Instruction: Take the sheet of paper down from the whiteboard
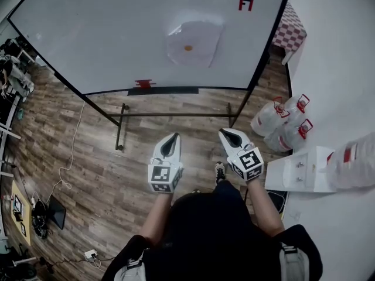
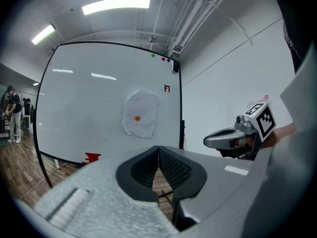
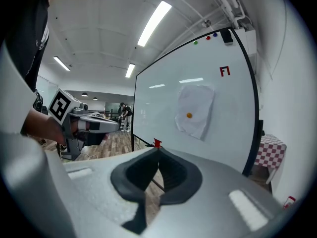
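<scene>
A crumpled white sheet of paper (image 1: 194, 41) hangs on the whiteboard (image 1: 105, 34), pinned by a small orange magnet (image 1: 188, 48). The sheet (image 2: 140, 113) shows right of centre on the board in the left gripper view, and the sheet (image 3: 196, 109) shows below a red mark in the right gripper view. My left gripper (image 1: 170, 140) and right gripper (image 1: 226, 134) are held side by side well short of the board, both pointing at it. Both are shut with nothing between the jaws. The left gripper (image 2: 158, 148) and right gripper (image 3: 158, 150) tips meet.
The whiteboard stands on a dark metal frame (image 1: 176, 114) over a wood floor. Water jugs (image 1: 282, 122) and a white dispenser (image 1: 299, 168) stand by the wall at right. A checkered table (image 1: 289, 29) is behind the board's right end. Cables (image 1: 69, 157) lie on the floor at left.
</scene>
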{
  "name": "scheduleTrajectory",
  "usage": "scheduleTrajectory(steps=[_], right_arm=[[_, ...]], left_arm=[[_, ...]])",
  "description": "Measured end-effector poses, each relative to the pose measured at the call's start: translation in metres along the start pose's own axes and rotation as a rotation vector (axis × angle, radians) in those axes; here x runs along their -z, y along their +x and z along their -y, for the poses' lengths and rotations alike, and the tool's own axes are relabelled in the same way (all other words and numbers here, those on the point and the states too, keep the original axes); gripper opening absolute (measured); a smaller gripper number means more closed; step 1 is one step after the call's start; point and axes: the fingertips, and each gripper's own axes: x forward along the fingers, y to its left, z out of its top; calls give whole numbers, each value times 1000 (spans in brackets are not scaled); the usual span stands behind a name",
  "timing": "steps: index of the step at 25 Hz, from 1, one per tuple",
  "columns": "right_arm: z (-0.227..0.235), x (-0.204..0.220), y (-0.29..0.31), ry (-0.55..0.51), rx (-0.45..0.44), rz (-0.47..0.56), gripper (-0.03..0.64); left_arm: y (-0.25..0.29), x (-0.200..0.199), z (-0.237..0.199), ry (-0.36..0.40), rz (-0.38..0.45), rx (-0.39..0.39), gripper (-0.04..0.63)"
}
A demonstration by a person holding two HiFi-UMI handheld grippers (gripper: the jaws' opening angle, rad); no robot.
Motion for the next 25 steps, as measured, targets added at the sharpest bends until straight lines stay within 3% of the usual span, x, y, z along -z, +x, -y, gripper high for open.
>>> scheduleTrajectory(steps=[12, 25], right_arm=[[70, 6, 27, 12, -10, -19, 3], [135, -1, 62, 6, -67, -23, 3]], left_arm=[[73, -9, 0, 5, -12, -12, 12], [138, -20, -8, -18, -13, -82, 12]])
